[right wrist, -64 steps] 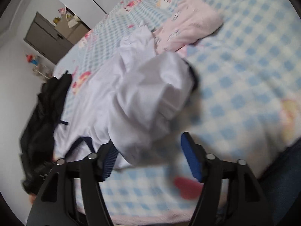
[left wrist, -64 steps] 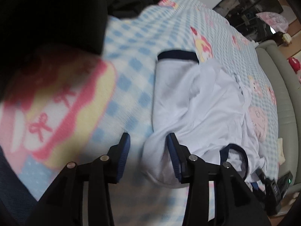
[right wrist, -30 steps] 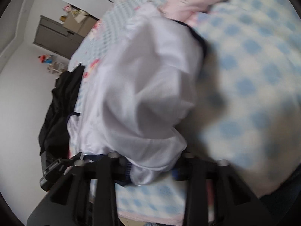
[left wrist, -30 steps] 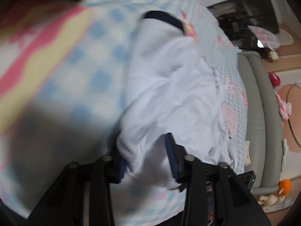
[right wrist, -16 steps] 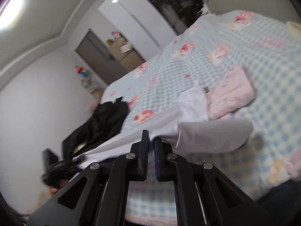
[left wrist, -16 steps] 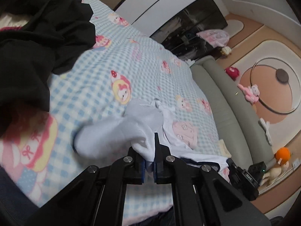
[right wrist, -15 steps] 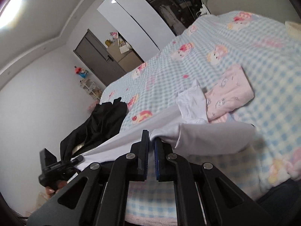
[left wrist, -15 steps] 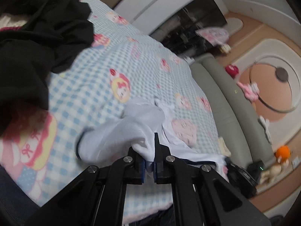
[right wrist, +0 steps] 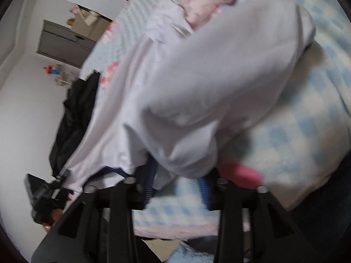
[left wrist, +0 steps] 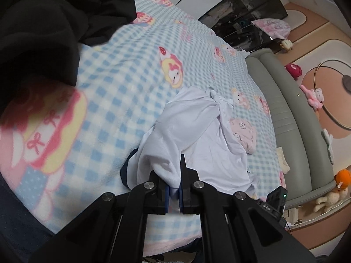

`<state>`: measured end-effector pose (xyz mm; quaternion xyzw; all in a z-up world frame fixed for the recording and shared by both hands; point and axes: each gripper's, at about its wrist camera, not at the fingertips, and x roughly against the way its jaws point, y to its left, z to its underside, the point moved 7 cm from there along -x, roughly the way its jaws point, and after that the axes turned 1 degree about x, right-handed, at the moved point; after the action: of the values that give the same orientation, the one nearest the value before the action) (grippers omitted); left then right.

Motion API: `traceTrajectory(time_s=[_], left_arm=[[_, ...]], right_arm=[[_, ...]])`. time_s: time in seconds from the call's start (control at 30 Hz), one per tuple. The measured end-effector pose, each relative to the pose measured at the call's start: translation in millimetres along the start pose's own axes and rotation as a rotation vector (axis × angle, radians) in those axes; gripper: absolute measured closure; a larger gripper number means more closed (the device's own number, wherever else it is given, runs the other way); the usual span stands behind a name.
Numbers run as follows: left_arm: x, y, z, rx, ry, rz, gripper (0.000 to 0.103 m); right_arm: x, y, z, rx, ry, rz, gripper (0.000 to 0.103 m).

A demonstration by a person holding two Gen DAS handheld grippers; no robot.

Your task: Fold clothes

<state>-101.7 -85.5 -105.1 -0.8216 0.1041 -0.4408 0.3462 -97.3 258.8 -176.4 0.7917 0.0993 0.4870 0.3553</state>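
Checked blanket, rumpled white shirt

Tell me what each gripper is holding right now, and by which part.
The left gripper pinches a bunched edge of the white shirt. The right gripper is opening; shirt fabric drapes over its jaws, no longer clamped.

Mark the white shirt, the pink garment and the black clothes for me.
white shirt [left wrist: 193,131]: left wrist view, middle of the bunched body.
pink garment [left wrist: 243,134]: left wrist view, printed top face.
black clothes [left wrist: 54,17]: left wrist view, centre of heap.
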Motion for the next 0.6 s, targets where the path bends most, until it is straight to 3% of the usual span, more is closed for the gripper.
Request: traceTrajectory(time_s=[0.03,0.1,0.2,0.23,0.3,0.4,0.5,0.6], left_arm=[[-0.4,1.9,0.4,0.003,0.000,-0.003,0.097],[-1.9,6.9,1.8,0.027,0.000,-0.006,0.097],[-7.6,10.9,4.9,0.052,0.013,0.017,0.097],[-12.2,12.6,6.9,0.057,0.025,0.015,0.097],[-23.4,16.7,12.2,0.064,0.058,0.008,0.097],[-37.7,27.9,24.1,0.055,0.105,-0.051,0.097],[-35.4,31.0,16.3,0.081,0.090,-0.046,0.098],[-31.9,10.6,-36.3,0.069,0.048,-0.021,0.098]], right_arm=[[3.7,2.2,-3.1,0.003,-0.025,-0.007,0.057],[14.8,1.4,-11.4,-0.008,-0.091,-0.020,0.042],[9.7,-2.2,-17.5,-0.036,-0.093,-0.045,0.040],[3.2,-2.1,-17.0,-0.035,-0.079,-0.052,0.043],[-15.4,-1.5,-15.6,-0.012,-0.038,-0.021,0.081],[-10.2,2.6,-10.5,0.036,-0.039,-0.009,0.088],[11.5,11.6,-15.6,0.077,-0.073,-0.019,0.089],[31.2,29.6,-55.7,0.130,-0.105,-0.019,0.089]])
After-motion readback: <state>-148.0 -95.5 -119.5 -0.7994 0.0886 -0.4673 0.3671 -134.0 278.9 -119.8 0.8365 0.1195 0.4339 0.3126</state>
